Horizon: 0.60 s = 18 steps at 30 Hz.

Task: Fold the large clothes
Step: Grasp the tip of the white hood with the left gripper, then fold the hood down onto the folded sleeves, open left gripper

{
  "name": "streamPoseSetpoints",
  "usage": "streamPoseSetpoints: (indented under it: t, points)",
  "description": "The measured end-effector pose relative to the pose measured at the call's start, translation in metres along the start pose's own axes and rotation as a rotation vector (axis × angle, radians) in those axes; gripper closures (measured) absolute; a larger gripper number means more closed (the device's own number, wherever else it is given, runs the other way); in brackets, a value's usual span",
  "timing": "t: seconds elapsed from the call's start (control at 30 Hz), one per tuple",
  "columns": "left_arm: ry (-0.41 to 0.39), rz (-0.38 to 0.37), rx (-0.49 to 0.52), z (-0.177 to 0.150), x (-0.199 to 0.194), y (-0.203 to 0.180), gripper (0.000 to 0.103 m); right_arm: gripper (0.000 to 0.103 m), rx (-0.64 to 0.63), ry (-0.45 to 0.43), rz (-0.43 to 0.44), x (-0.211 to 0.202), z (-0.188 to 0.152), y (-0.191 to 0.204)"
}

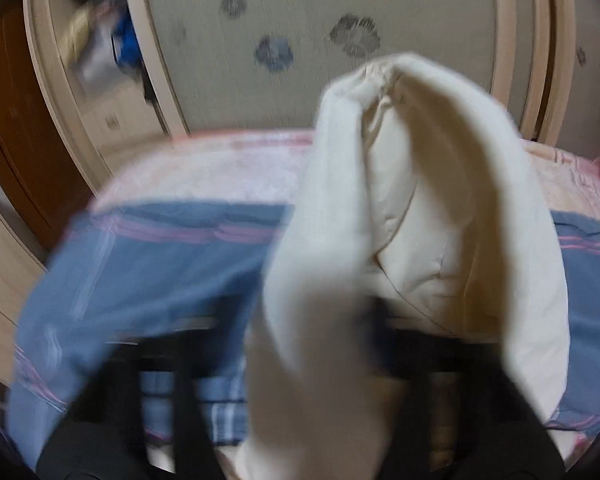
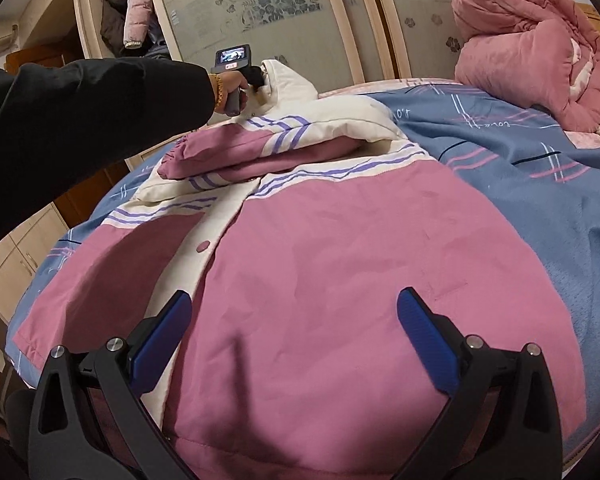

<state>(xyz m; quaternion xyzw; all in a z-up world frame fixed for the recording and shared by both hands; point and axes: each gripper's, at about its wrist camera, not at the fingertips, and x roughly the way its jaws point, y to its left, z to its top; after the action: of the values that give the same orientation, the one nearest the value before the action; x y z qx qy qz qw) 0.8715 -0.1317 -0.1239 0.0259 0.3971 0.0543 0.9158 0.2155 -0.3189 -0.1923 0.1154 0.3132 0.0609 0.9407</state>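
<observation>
A large pink and cream jacket [image 2: 340, 264] with purple stripes lies front-up on the bed, one sleeve [image 2: 236, 152] folded across its chest. My right gripper [image 2: 294, 332] is open just above the jacket's lower pink panel, holding nothing. The left gripper [image 2: 256, 80] is at the far end, shut on the jacket's cream hood [image 2: 288, 80] and lifting it. In the blurred left wrist view the cream hood [image 1: 400, 208] fills the middle and hides the fingers.
A blue bedsheet [image 2: 540, 168] with pink and white lines covers the bed. A rolled pink quilt [image 2: 532, 44] lies at the far right. A wardrobe with frosted flowered doors [image 2: 260, 8] stands behind the bed, with drawers [image 2: 16, 264] on the left.
</observation>
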Motion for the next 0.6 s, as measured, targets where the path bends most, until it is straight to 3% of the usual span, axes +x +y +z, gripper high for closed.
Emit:
streamPoseSetpoints:
  t: [0.07,0.17,0.37,0.47,0.6]
  points:
    - [-0.031,-0.016,-0.021,-0.002,-0.011,0.009,0.092,0.001,0.000,0.008,0.002,0.002,-0.001,0.001]
    - [-0.115,0.015,0.080,-0.009,-0.047,0.006,0.095,0.001,-0.004,0.009,0.010,0.001,-0.002,0.003]
    - [-0.252,-0.065,0.269,-0.070,-0.170,0.005,0.096,0.001,-0.023,-0.013,0.023,-0.007,-0.003,0.010]
    - [-0.246,-0.104,0.322,-0.121,-0.213,0.021,0.096,0.001,-0.032,-0.031,0.041,-0.014,-0.004,0.016]
    - [-0.151,-0.137,0.280,-0.186,-0.220,0.061,0.095,0.001,-0.051,-0.042,0.065,-0.018,-0.004,0.025]
